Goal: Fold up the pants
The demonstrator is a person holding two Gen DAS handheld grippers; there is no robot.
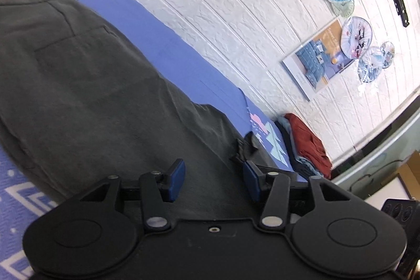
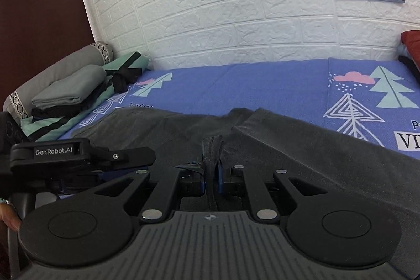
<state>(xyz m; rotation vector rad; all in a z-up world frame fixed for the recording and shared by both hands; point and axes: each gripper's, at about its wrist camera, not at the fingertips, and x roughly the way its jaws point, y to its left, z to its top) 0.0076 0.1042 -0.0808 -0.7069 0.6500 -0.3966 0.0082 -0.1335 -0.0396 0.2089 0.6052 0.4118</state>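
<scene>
Dark grey pants lie spread on the blue patterned bed sheet, and show in the right wrist view too. My left gripper is open just above the pants, blue pads apart, nothing between them. My right gripper is shut on a bunched fold of the pants fabric and holds it raised off the bed. The left gripper's body shows at the left of the right wrist view, close beside the right one.
A white brick-pattern wall runs along the far side of the bed. Folded clothes and a grey pillow lie by the dark headboard. A red garment sits on a pile at the other end.
</scene>
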